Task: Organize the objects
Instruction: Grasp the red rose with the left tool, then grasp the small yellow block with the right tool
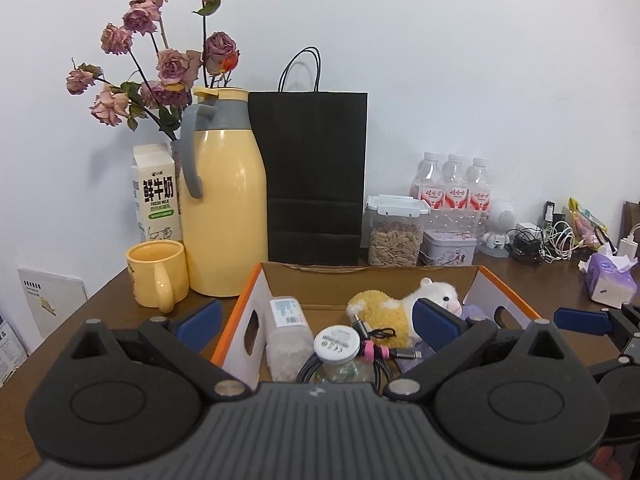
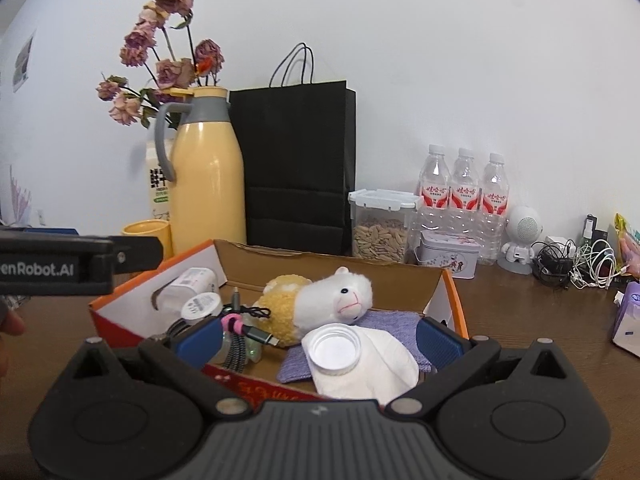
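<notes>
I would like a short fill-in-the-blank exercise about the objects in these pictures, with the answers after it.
1. The plush toy lies inside the ___ box.
2. The yellow mug stands beside the yellow ___.
3. Behind the seed container stand ___ water bottles.
4. The paper bag is ___ in colour.

Answers: cardboard; thermos; three; black

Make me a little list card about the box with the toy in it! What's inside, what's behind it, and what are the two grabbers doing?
box: open cardboard box, orange-edged, on a brown table
inside: plush toy, white cap on a tissue, purple cloth, cables, small bottles
behind: yellow jug, black bag, water bottles
left gripper: open, empty, over the box
right gripper: open, empty, over the box
</notes>
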### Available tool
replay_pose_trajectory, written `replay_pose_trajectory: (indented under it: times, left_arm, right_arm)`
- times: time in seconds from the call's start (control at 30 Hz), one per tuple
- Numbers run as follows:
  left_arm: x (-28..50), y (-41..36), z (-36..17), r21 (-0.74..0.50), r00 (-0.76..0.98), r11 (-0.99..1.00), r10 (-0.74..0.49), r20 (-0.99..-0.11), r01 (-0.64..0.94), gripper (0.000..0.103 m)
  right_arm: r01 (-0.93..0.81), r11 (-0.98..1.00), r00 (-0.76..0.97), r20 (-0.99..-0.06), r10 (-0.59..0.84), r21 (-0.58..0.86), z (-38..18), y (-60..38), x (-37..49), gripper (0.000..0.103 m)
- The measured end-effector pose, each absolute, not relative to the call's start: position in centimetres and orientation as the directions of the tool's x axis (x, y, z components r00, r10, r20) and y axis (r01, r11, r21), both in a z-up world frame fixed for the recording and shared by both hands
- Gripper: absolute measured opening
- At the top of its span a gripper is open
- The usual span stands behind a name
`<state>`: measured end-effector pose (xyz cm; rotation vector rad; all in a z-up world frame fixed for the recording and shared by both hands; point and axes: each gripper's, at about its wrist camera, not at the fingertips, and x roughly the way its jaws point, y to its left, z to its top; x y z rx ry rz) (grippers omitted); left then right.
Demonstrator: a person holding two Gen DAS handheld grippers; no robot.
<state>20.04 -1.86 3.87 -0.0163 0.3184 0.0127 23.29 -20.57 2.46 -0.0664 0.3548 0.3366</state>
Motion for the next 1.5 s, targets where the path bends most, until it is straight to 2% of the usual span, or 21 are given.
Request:
replay_pose_trajectory:
  times: [0.2, 0.57, 0.8, 0.93, 1.03, 1.17, 1.2, 1.3, 1.5]
  left_arm:
    - [17.9, -0.4, 3.5, 0.003, 0.938, 1.0, 0.022, -0.347, -0.022, 0.103]
    - [15.0, 1.6, -0.8, 0.056, 0.864, 0.997, 0.076, -0.498, -0.056, 0.103]
    - [15.2, 2.3, -2.8, 0.017, 0.827, 0.998, 0.053, -0.56, -0.053, 0.103]
    - [15.5, 2.3, -3.5, -0.023, 0.829, 0.999, 0.022, -0.558, -0.042, 0.102]
    - [15.6, 2.3, -4.0, -0.049, 0.827, 0.999, -0.007, -0.562, -0.024, 0.086]
    - [15.5, 2.5, -4.1, -0.091, 0.831, 0.996, -0.052, -0.554, 0.002, 0.05]
    - [15.3, 2.5, -4.0, -0.096, 0.834, 0.995, -0.056, -0.549, 0.004, 0.045]
    - [15.1, 2.5, -3.8, -0.096, 0.843, 0.995, -0.054, -0.535, 0.003, 0.038]
    - [14.8, 2.8, -3.5, -0.103, 0.852, 0.995, -0.04, -0.523, -0.016, 0.034]
  right_arm:
    - [-0.346, 0.938, 0.877, -0.363, 0.315, -0.02, 2.6, -21.3, 21.0, 0.103]
    - [-0.345, 0.938, 0.846, -0.443, 0.296, -0.033, 0.5, -22.7, 17.6, 0.103]
    - [-0.337, 0.941, 0.824, -0.491, 0.281, -0.027, -0.9, -23.4, 16.3, 0.103]
    - [-0.33, 0.944, 0.817, -0.507, 0.274, -0.022, -1.5, -23.5, 16.0, 0.103]
    - [-0.322, 0.946, 0.811, -0.521, 0.265, -0.021, -2.1, -23.5, 16.0, 0.103]
    - [-0.316, 0.949, 0.809, -0.53, 0.256, -0.024, -2.5, -23.5, 16.1, 0.103]
    - [-0.315, 0.949, 0.809, -0.53, 0.254, -0.025, -2.5, -23.5, 16.1, 0.103]
    - [-0.309, 0.951, 0.81, -0.532, 0.248, -0.026, -2.6, -23.5, 16.2, 0.103]
    - [-0.297, 0.955, 0.807, -0.541, 0.234, -0.029, -2.6, -23.3, 16.5, 0.103]
